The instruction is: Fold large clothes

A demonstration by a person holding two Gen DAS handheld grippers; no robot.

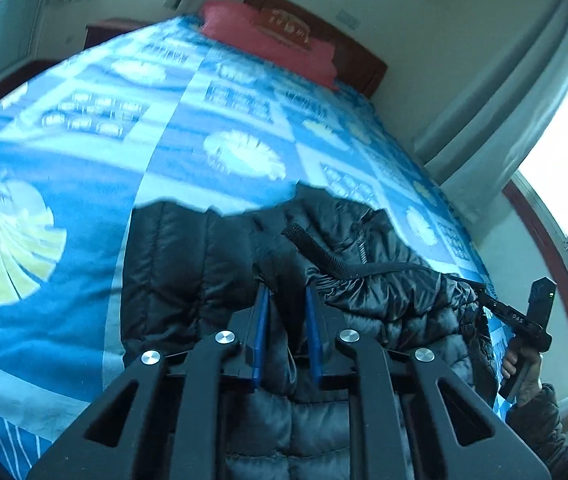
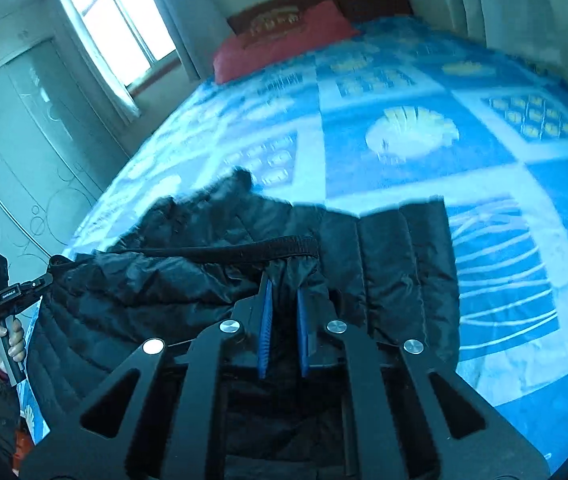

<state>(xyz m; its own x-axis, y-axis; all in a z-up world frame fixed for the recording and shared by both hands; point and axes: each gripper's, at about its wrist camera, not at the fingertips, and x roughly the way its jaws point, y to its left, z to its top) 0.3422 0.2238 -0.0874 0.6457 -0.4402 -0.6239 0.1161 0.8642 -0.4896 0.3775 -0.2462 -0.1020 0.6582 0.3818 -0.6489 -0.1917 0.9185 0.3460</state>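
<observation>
A black quilted puffer jacket [image 1: 204, 272] lies on the near part of a bed, its elastic hem raised between the two grippers. In the left wrist view my left gripper [image 1: 287, 288] is shut on a bunch of the jacket's fabric near the hem. My right gripper [image 1: 484, 296] shows at the right edge, gripping the jacket's far corner, with a hand [image 1: 512, 364] on its handle. In the right wrist view the right gripper [image 2: 284, 286] pinches the jacket [image 2: 396, 264] between its blue pads. The left gripper [image 2: 53, 269] holds the other corner at the left.
The bed is covered by a blue quilt [image 1: 188, 128] with pale shell patterns. A red pillow [image 1: 268, 40] lies against a dark wooden headboard [image 1: 360, 60]. A bright window [image 1: 564, 152] and curtains flank one side, a pale wardrobe [image 2: 16, 152] stands beside it.
</observation>
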